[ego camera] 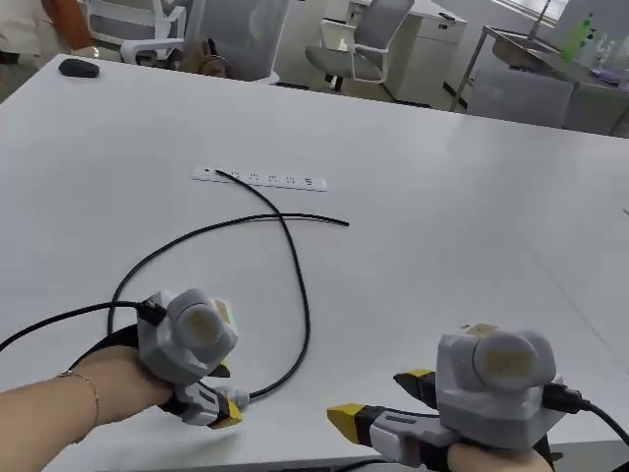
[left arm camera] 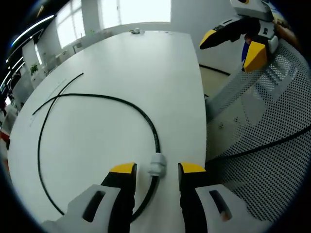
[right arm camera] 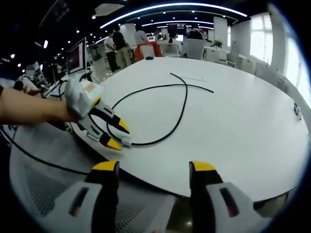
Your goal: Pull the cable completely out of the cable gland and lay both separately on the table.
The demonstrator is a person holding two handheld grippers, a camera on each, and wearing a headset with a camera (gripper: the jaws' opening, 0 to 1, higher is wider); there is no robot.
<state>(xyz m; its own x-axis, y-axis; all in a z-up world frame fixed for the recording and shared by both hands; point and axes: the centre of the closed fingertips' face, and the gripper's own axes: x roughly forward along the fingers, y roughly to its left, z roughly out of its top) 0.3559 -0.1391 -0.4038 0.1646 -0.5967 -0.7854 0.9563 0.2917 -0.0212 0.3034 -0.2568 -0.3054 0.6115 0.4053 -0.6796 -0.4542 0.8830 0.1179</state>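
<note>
Left gripper's (left arm camera: 158,168) open fingers straddle the cable gland (left arm camera: 156,165), ungripped. Close squarely on it. The open, empty right gripper (right arm camera: 153,166) should then take the cable (ego camera: 302,275).

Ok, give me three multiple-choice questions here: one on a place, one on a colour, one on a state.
1. Where is the gland? A between the left gripper's jaws; B between the right gripper's jaws; C clear of both grippers.
2. What colour is the cable? A white; B black; C yellow.
3. The right gripper is: A shut on the cable; B shut on nothing; C open.
Answers: 1 A, the jaws flank it; 2 B, a black loop; 3 C, jaws apart, nothing between.
</note>
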